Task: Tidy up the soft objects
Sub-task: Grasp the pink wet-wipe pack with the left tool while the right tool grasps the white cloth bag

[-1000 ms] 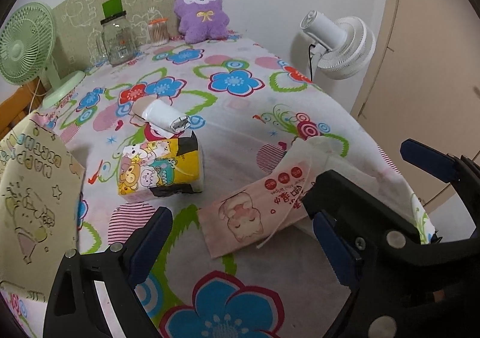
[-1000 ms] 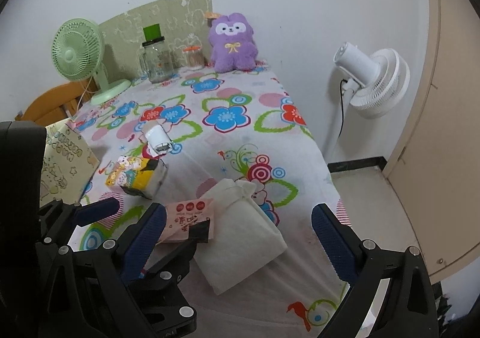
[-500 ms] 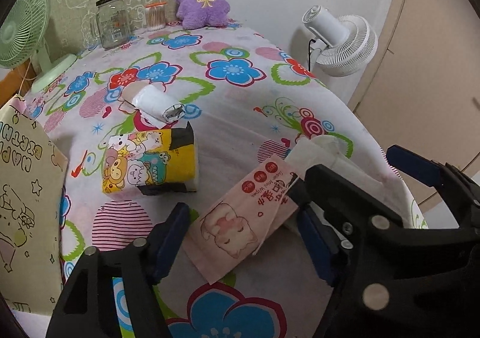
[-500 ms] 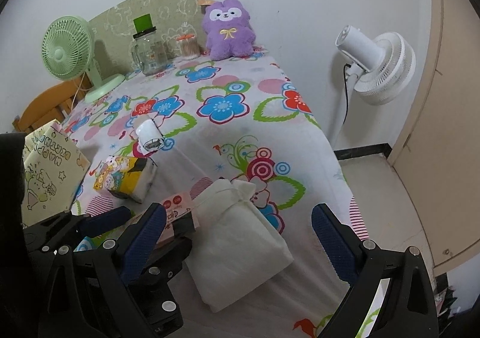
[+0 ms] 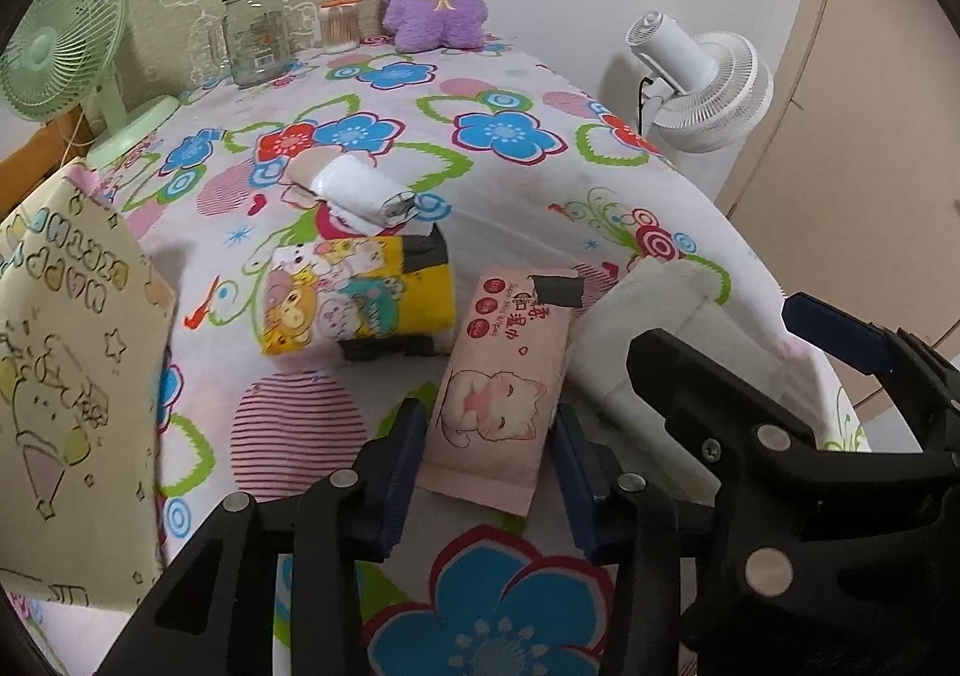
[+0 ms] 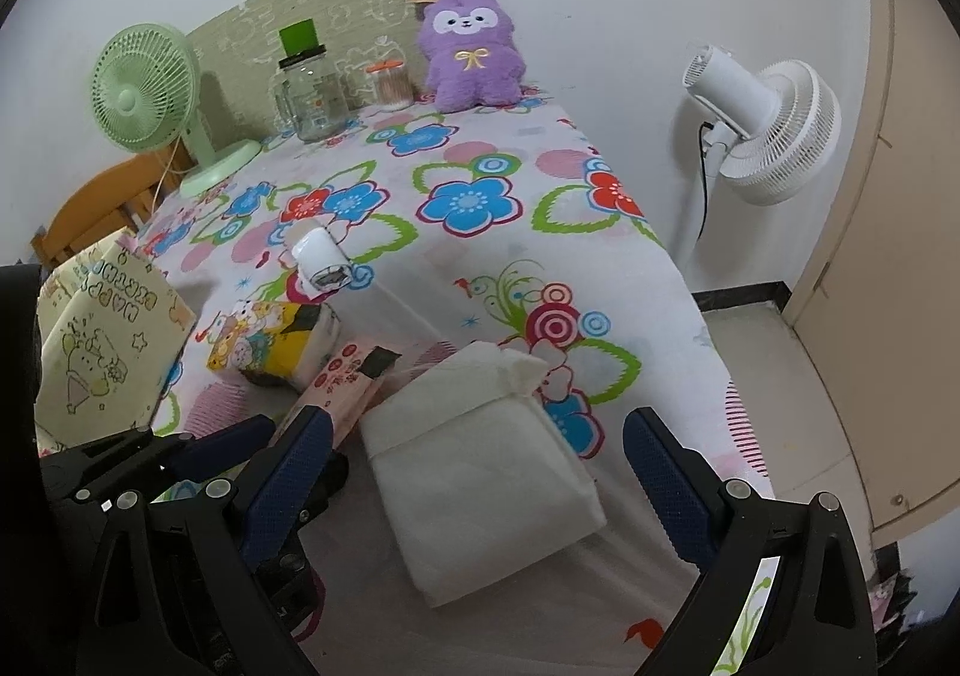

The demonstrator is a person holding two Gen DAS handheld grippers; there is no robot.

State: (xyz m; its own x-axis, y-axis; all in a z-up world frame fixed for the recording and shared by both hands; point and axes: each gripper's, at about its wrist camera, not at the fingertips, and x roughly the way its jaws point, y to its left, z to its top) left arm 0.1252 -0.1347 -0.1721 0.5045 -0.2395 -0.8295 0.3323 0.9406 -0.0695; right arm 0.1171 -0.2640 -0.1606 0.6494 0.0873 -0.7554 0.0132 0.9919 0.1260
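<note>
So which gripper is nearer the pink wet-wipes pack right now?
Left. The left gripper has just been closing, its pads at the two sides of the pink wet-wipes pack. The right gripper stands open around the white folded cloth beside it.

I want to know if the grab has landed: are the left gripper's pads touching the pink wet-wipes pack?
Touching. In the left wrist view the left gripper, which has just been closing, has both blue pads against the long edges of the pink wet-wipes pack, with no gap showing.
</note>
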